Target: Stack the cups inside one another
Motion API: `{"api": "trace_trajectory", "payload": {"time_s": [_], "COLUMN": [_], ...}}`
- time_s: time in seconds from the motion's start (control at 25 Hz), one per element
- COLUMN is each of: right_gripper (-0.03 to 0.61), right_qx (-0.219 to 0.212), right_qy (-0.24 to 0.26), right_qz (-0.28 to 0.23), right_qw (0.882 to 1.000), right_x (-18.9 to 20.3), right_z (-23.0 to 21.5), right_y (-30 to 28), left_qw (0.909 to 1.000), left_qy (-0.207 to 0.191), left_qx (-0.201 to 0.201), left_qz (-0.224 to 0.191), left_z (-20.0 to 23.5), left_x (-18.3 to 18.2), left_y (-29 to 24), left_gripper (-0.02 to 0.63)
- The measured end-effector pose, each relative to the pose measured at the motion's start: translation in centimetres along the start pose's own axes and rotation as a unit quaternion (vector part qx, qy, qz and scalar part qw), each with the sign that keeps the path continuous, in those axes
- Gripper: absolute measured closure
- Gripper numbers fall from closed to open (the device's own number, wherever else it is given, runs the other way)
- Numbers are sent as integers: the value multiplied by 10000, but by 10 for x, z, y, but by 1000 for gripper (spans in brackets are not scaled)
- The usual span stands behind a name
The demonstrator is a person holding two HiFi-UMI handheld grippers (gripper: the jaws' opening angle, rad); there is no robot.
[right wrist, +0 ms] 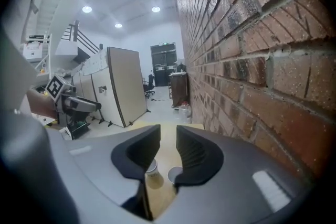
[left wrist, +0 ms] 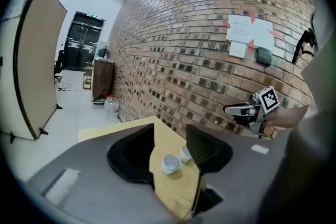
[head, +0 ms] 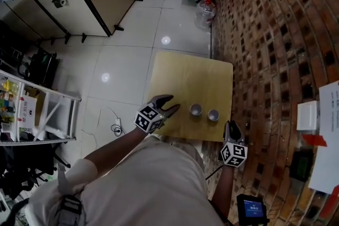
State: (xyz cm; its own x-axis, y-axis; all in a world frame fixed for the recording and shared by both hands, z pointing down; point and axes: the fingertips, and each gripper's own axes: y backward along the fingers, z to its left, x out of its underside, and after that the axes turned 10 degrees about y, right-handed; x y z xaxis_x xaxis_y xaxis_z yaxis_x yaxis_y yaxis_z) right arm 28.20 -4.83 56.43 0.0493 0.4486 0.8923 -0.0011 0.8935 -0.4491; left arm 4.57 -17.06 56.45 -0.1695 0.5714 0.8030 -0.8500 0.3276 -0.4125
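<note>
1. Two small white cups stand side by side on the wooden table (head: 180,77), near its front edge and close to the brick wall. They are close together; whether they touch cannot be told.
2. The left cup (head: 196,109) lies just to the right of the left gripper (head: 170,108), straight ahead through its gap. This gripper is the nearer one to that cup.
3. The right cup (head: 213,115) sits ahead and slightly left of the right gripper (head: 231,125), which hangs at the table's front edge.
4. Both cups appear upright, with mouths up and long axes vertical, so one likely needs lifting over the other.
5. The left gripper is released, spread wide around nothing.
6. The right gripper is also released, with a narrower gap and nothing grasped.
</note>
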Motion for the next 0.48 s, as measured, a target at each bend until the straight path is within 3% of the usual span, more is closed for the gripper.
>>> {"api": "trace_trajectory", "payload": {"time_s": [0.04, 0.12, 0.28, 0.48], "right_gripper": [489, 489, 488, 488], "right_qx": [-51, -159, -324, -481], "right_qy": [26, 81, 244, 741], "right_qz": [12, 60, 169, 713], "right_qw": [10000, 9998, 9990, 9935], "right_x": [1, 4, 13, 49], "right_z": [0, 0, 3, 5], "right_y": [-2, -6, -19, -46], "left_qw": [9998, 9986, 9980, 9969], "left_qy": [126, 332, 56, -133], "left_qx": [-125, -361, -611, -730], "left_qz": [53, 203, 143, 264], "left_z": [1, 3, -4, -8], "left_x": [4, 17, 24, 27], "left_y": [-2, -7, -10, -6], "left_gripper": [439, 453, 427, 420]}}
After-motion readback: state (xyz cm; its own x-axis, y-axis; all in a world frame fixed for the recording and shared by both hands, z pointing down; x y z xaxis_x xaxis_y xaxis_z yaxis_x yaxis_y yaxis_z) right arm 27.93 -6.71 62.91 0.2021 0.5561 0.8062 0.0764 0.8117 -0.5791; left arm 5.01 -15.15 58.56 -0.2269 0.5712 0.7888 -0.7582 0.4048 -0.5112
